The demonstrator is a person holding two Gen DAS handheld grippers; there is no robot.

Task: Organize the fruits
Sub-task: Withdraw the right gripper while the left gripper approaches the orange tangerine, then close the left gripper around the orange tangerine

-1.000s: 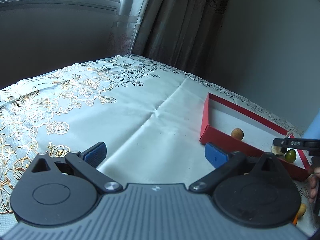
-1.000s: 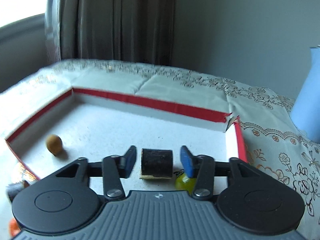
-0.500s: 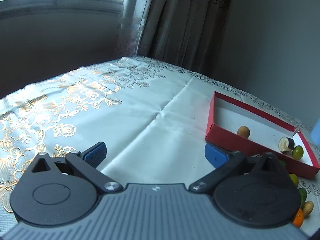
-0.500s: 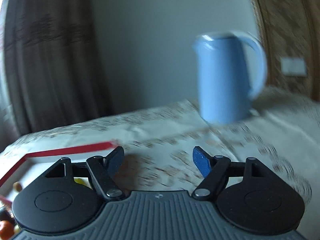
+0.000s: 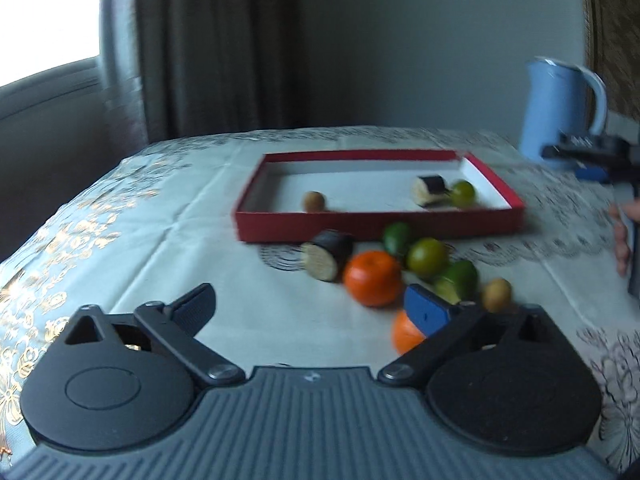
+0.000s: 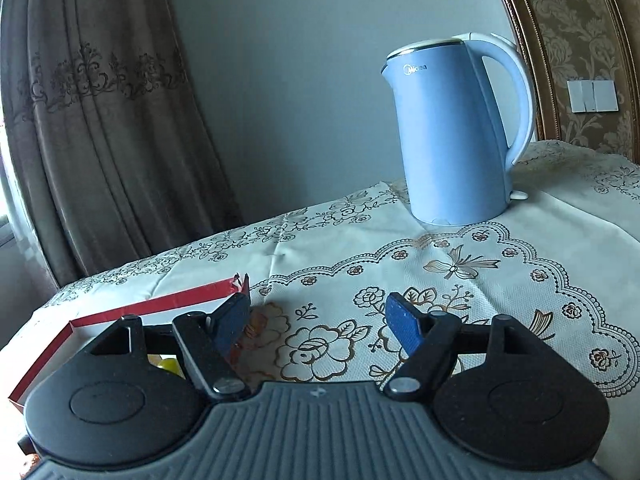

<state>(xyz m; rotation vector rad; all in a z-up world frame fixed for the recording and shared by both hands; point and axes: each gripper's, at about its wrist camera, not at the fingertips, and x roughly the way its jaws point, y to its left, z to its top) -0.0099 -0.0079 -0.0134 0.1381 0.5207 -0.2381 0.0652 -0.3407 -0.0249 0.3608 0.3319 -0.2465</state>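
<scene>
round orange tangerine (image 5: 373,282), beside near wall of shallow red cardboard tray (image 5: 376,227): light, firm, smooth, rolls; grip across widest middle. left gripper (image 5: 308,309) closing, nothing between jaws. right gripper (image 6: 318,322) parted, empty.

Ahead of my claw a grey wall (image 6: 312,80) rises behind the bench (image 6: 520,280) with its floral cloth. A brown curtain (image 6: 100,120) hangs to its left, daylight at the window (image 5: 44,16) beyond; patterned wallpaper (image 6: 580,20) stands right.

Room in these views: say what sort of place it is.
Probably a home room, perhaps a dining corner: a floral tablecloth, a blue electric kettle, heavy curtains and patterned wallpaper.
</scene>
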